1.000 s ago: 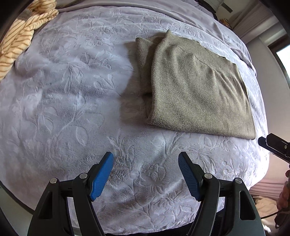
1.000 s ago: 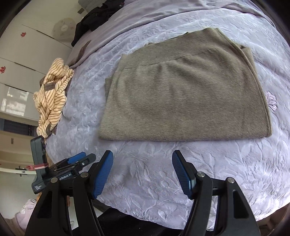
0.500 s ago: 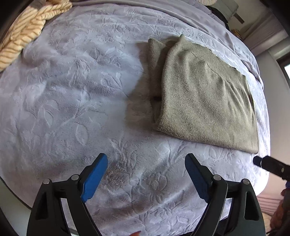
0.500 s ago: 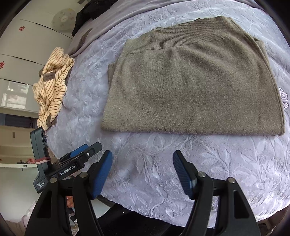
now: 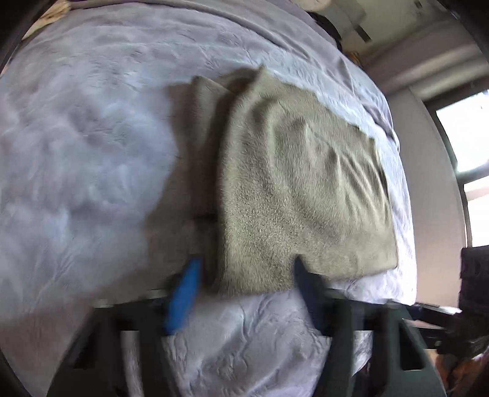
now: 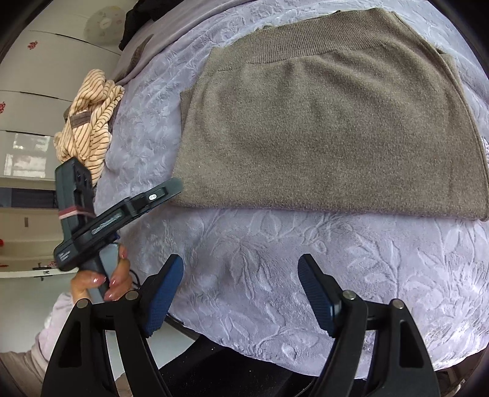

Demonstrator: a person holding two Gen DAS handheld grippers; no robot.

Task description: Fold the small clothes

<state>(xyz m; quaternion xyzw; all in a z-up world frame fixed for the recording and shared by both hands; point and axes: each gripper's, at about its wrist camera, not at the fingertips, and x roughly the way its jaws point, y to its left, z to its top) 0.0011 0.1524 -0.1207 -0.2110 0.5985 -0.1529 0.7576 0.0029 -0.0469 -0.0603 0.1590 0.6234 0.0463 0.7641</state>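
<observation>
An olive-grey knit garment (image 5: 305,189) lies folded flat on the lilac embossed blanket (image 5: 85,152). My left gripper (image 5: 247,271) straddles its near left corner, and its jaws are closing with the cloth between the blue pads; this view is blurred. In the right wrist view the left gripper (image 6: 165,191) touches that same corner of the garment (image 6: 321,131). My right gripper (image 6: 241,274) hangs open over bare blanket (image 6: 275,244), just short of the garment's near edge, with nothing between its fingers.
A crumpled cream and brown striped top (image 6: 88,122) lies at the bed's left side. Dark clothes (image 6: 137,21) sit at the far end. A person's hand (image 6: 104,281) holds the left gripper's handle. The bed's near edge runs just below both grippers.
My left gripper has moved forward and down onto the garment's near left corner, and its jaws have narrowed. The right gripper has dropped slightly toward the blanket and stays open.
</observation>
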